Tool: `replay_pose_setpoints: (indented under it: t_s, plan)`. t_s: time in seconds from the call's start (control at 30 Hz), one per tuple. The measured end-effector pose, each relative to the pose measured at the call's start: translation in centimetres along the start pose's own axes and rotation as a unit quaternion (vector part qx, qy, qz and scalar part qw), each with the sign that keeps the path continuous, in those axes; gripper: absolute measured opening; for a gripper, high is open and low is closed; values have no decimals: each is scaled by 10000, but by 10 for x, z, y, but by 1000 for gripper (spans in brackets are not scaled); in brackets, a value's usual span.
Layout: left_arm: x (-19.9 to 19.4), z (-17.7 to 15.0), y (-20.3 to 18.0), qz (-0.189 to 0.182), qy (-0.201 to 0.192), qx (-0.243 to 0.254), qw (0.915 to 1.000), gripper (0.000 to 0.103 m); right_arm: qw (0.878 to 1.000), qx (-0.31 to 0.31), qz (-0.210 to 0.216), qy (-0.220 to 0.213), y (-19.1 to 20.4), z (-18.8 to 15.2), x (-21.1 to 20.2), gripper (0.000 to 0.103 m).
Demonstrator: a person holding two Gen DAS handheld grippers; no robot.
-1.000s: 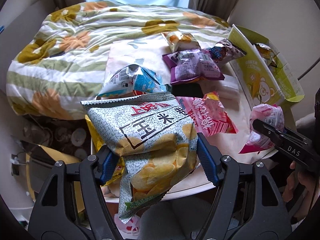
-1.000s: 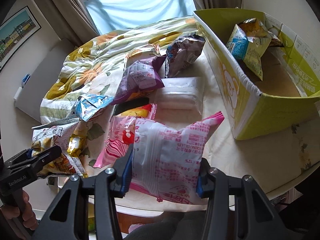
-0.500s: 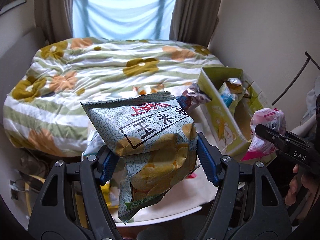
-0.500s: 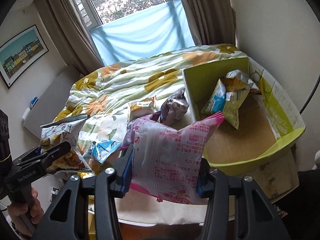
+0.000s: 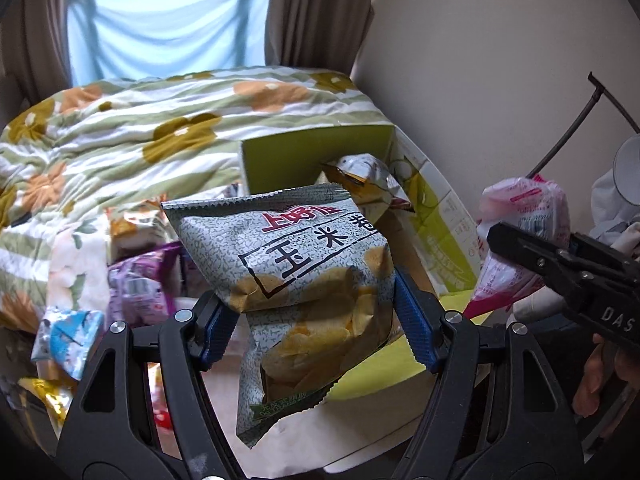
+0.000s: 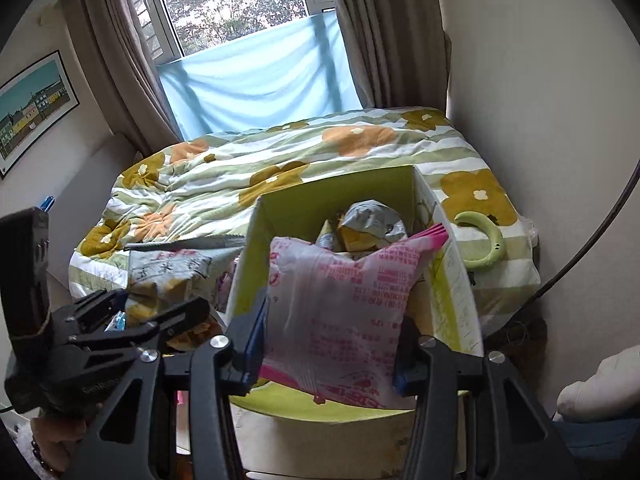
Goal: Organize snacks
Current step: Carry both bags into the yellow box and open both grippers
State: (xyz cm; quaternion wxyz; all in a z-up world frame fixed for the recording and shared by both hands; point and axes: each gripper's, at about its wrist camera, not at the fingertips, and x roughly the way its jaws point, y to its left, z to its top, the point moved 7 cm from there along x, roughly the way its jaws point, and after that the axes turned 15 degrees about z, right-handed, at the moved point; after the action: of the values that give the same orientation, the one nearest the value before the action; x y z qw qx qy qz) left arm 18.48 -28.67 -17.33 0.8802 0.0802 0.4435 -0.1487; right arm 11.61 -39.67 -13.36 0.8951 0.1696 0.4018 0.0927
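Behind the table (image 5: 304, 436) lies a bed under a floral quilt (image 6: 280, 160), with brown curtains and a blue cloth at the window. Loose packets crowd the table's left part: a purple packet (image 5: 140, 288) and a blue one (image 5: 68, 336). The left tool (image 5: 316, 320) pinches a crinkly grey-green chip bag (image 5: 304, 272) by its sides; the right tool (image 6: 328, 352) clamps a soft pink-and-white pouch (image 6: 344, 304). Both bags hang over the near edge of the green cardboard box (image 6: 452, 280), which already holds a silver packet (image 6: 372, 220). A second ago both were low over the table, well short of the box.
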Motion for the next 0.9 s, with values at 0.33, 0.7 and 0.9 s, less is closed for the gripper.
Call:
replay_pose_setpoints:
  t_s: [0.33,0.7,0.9]
  plan:
    - [51,-20,-54,365,468,255,9979,100,9986,20,209,482,-58,-4,15,45]
    - [23,-31,-14,708,414,248,9963,100,9955,83,367,865,-62,-16,42,46]
    - [20,-31,0,762,412,-18,9962,100,9930,54,386,1116,-68,-16,68,46]
